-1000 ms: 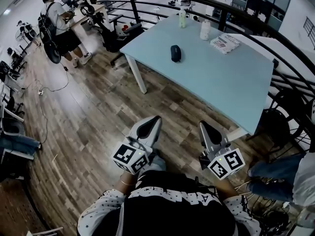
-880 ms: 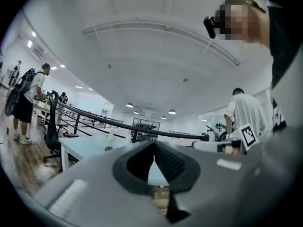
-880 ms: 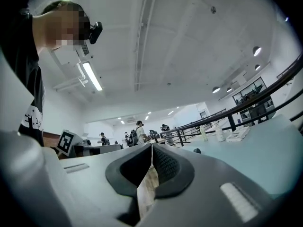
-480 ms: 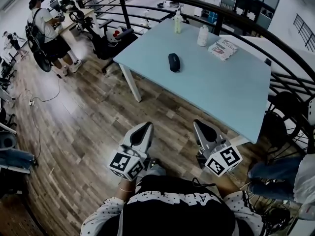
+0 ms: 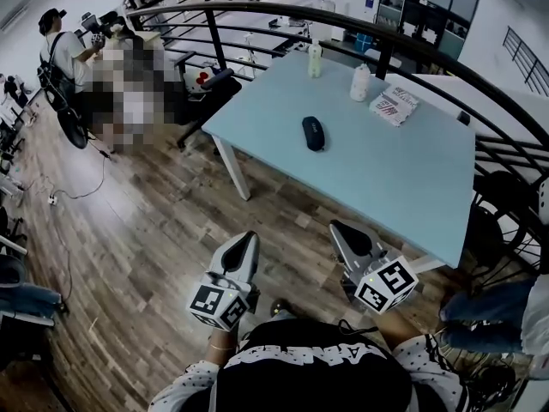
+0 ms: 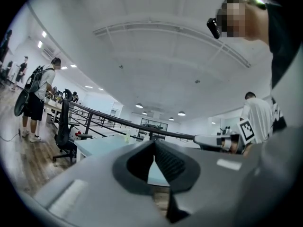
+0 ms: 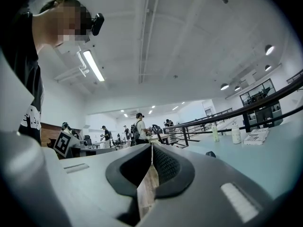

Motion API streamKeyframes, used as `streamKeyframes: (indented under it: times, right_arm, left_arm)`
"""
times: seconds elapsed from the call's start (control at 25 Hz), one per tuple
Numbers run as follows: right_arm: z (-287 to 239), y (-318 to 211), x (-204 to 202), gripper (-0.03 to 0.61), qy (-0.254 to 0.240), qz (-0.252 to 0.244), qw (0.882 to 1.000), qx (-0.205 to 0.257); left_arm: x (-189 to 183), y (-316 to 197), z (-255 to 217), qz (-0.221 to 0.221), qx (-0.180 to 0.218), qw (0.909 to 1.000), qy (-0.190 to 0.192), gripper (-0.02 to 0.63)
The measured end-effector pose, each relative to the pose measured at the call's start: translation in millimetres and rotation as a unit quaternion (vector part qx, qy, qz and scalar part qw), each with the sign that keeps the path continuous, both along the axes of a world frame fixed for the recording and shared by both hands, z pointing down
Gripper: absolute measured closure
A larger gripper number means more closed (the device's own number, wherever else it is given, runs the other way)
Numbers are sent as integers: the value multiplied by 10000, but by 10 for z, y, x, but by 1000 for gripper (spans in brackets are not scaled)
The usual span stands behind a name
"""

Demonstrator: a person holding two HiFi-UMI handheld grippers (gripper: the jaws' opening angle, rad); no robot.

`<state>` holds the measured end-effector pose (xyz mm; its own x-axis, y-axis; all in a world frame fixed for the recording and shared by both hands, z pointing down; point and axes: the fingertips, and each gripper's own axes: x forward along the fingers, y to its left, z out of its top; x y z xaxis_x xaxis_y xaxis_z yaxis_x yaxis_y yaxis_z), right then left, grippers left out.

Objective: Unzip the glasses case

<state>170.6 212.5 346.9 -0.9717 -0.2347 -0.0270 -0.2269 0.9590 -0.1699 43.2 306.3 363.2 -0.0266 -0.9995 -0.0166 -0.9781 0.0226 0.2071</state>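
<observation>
The dark glasses case (image 5: pixel 314 133) lies near the middle of the pale blue worktop (image 5: pixel 403 178), well ahead of both grippers. The left gripper (image 5: pixel 246 240) and right gripper (image 5: pixel 341 229) are held level above the wooden floor (image 5: pixel 154 230), short of the worktop. Each has its jaws together with nothing between them.

The right tongs (image 7: pixel 152 148), closed and empty, point past a pale blue table (image 7: pixel 258 162) holding the glasses case (image 7: pixel 210 154).

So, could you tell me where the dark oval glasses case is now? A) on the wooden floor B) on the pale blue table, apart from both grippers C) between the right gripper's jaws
B: the dark oval glasses case lies on the pale blue table, ahead of the shut left gripper and right gripper.
</observation>
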Motion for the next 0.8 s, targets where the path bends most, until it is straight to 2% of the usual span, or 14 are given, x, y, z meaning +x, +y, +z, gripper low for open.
streamKeyframes:
  times: [0.24,0.56,0.8]
  right_arm:
    - [-30,-69,-271,580,75,222,9997,67]
    - [-17,-101,-435,578,270,708,9970,140]
    - [-15,-89,-558,574,376,857,9954,210]
  left_arm:
    - [-381,-128,-55,147,90,9998,48,614]
    - [-628,-280,-4,661,148,9976,170,614]
    - [-779,-310,60,759,138,9966,283,614]
